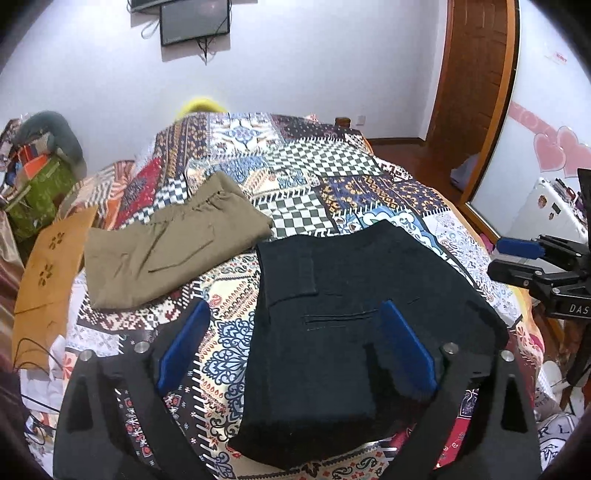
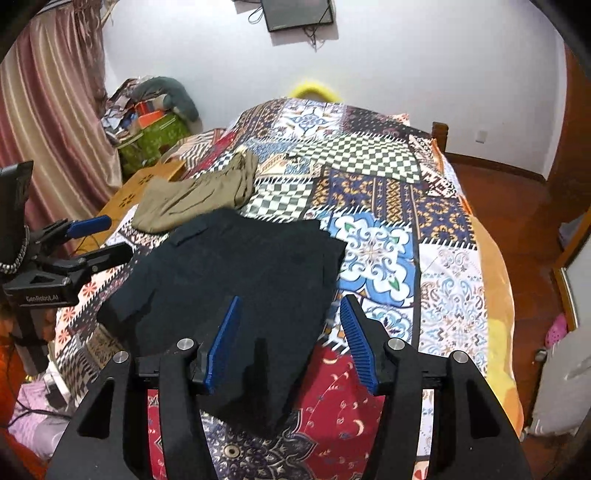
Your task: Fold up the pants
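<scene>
The left gripper (image 1: 295,339) hangs with its blue-padded jaws spread wide and empty over the near left edge of the folded black pants (image 1: 362,314), while the right gripper (image 2: 291,343) stands partly open, gripping nothing, above their near right edge. The pants lie flat on the patchwork-patterned bedspread (image 2: 388,206). Beyond them, just apart, rest folded olive-khaki trousers (image 1: 166,251).

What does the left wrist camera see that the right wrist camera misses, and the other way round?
Only the left wrist view shows the wooden door and pink heart stickers. Only the right wrist view shows the pink curtain. Both show the folded black pants and the tan pants lying on the patterned bedspread, and the wall screen.
</scene>
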